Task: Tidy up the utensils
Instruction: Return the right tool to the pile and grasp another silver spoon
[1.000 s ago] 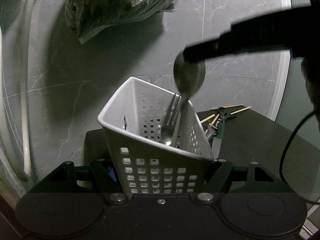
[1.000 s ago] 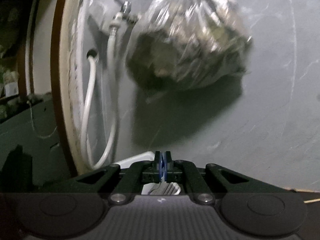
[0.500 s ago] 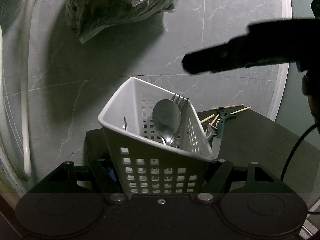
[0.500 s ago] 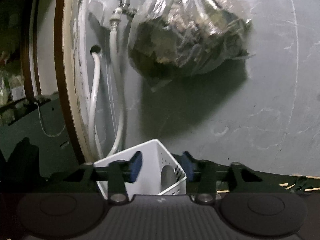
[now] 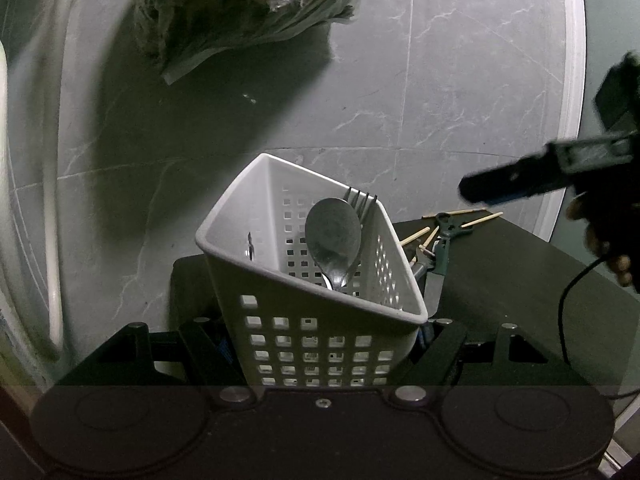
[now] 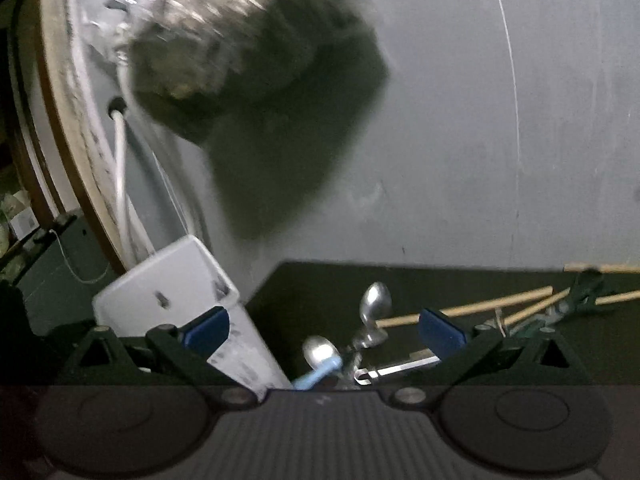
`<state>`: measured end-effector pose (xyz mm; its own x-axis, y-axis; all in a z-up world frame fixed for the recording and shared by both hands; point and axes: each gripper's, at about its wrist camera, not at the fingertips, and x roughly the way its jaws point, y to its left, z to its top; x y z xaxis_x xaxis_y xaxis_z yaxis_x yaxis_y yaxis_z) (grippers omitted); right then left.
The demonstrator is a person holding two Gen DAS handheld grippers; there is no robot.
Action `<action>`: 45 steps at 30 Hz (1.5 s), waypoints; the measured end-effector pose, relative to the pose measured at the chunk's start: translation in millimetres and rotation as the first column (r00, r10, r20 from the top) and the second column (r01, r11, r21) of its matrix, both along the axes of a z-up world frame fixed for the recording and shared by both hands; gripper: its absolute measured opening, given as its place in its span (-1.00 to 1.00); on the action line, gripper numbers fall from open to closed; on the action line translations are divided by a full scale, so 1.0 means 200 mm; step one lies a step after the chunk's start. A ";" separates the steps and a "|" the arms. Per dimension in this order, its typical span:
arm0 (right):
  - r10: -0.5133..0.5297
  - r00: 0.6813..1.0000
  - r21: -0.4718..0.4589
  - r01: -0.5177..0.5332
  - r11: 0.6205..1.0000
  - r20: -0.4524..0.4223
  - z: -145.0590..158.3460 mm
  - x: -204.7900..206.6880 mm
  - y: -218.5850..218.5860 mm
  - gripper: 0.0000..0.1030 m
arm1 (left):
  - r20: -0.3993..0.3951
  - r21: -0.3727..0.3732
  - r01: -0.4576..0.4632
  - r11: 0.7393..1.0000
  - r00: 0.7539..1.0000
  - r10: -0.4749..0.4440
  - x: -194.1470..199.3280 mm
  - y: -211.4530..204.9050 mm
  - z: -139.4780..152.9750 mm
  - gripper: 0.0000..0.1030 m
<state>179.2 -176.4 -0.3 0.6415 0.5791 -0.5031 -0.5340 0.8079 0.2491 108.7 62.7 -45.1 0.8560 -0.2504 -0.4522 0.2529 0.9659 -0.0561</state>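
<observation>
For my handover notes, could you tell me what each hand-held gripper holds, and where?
Left hand-held gripper: white basket, by its lower sides. Right hand-held gripper: nothing.

The plastic bag (image 6: 248,40) is motion-blurred; the spoon (image 5: 334,236) handle is hidden inside the basket (image 5: 320,332).

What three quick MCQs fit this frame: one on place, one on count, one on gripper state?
1. Where is the large metal spoon?
A. on the dark table
B. in the white basket
C. between the right gripper's pads

2. How many utensils stick up above the basket's rim?
A. none
B. two
C. five

3. How is the right gripper?
A. open, nothing held
B. shut on a spoon
C. shut on the basket

Answers: 1 B, its bowl leans on the basket's wall beside the fork. 2 B, spoon and fork. 3 A, the blue pads stand wide apart, having just opened.
</observation>
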 end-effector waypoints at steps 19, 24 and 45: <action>0.102 0.980 -0.035 -0.109 0.993 -0.169 -0.42 0.83 0.11 1.00 | -0.018 0.018 -0.044 0.999 0.999 0.044 -0.01 -0.05 0.01 0.48; 0.106 0.978 -0.091 -0.124 0.988 -0.180 -0.50 0.92 0.20 0.90 | -0.025 0.026 -0.052 0.998 0.998 0.053 0.00 -0.07 0.02 0.48; 0.113 0.992 -0.277 -0.122 0.953 -0.048 -0.56 0.84 0.42 -0.26 | -0.031 0.031 -0.054 0.998 0.998 0.055 0.00 -0.07 0.02 0.48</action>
